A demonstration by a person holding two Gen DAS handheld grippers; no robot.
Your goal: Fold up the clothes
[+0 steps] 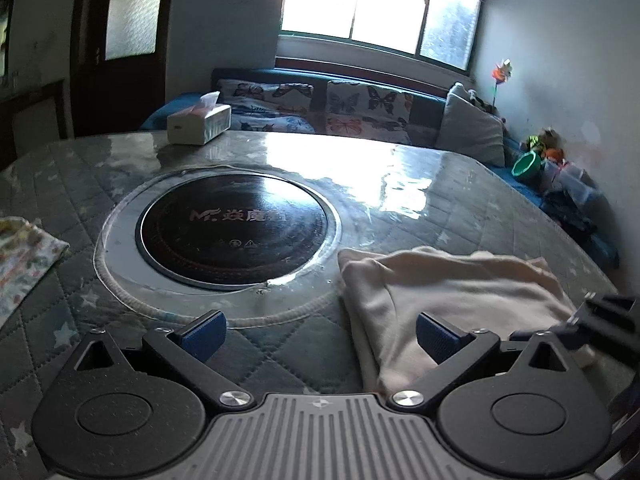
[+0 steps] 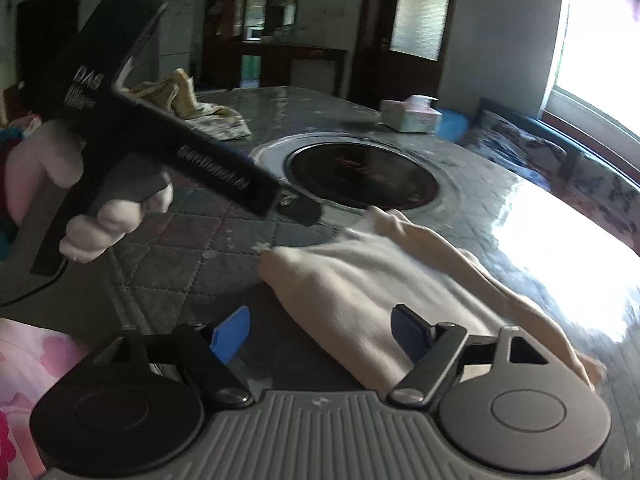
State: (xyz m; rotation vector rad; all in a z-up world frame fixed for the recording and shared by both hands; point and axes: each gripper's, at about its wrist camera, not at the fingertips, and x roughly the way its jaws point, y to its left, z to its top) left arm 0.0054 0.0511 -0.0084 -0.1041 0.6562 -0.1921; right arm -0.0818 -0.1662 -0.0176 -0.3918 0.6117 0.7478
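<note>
A round table (image 1: 280, 160) under a quilted grey cover and clear sheet fills both views, with a black cooktop (image 1: 234, 222) set in its middle, a tissue box (image 1: 199, 124) at the far edge and a floral cloth (image 1: 20, 256) at the left. A cream garment (image 1: 448, 300) lies crumpled on the near right part of the table. The left gripper (image 1: 322, 334) stands wide with nothing between its jaws, its right pad (image 1: 434, 338) over the garment's edge; the right gripper (image 2: 320, 338) is also apart, holding nothing, above the garment
</note>
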